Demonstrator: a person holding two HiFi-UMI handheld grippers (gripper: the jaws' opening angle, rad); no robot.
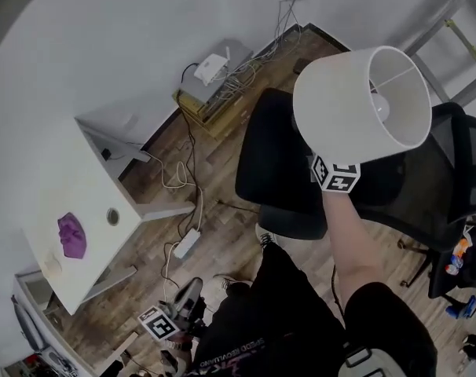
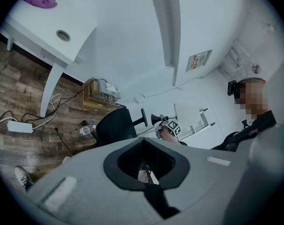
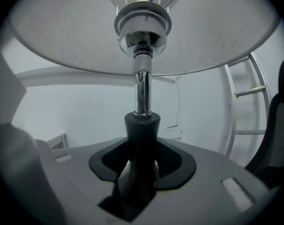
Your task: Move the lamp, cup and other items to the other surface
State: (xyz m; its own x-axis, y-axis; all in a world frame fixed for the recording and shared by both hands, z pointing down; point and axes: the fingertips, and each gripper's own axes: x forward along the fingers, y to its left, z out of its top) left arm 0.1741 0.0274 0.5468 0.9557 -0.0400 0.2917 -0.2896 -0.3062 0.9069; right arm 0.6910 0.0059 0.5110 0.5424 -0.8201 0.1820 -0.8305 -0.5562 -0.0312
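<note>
My right gripper (image 1: 333, 173) is raised in the air, shut on the lamp's black neck (image 3: 141, 131). The lamp's white shade (image 1: 364, 104) tilts up and to the right over the chair. In the right gripper view the chrome stem (image 3: 142, 90) rises from between the jaws into the shade (image 3: 62, 41). My left gripper (image 1: 169, 320) hangs low beside the person's legs, its jaws together with nothing between them (image 2: 149, 179). A white table (image 1: 97, 171) stands at the left and bears a purple cloth (image 1: 71, 236). No cup shows.
A black office chair (image 1: 285, 171) stands under the lamp. A power strip (image 1: 187, 243) and cables lie on the wood floor. A wooden crate with a white box (image 1: 214, 81) sits by the wall. A metal ladder frame (image 1: 458, 30) is at the right.
</note>
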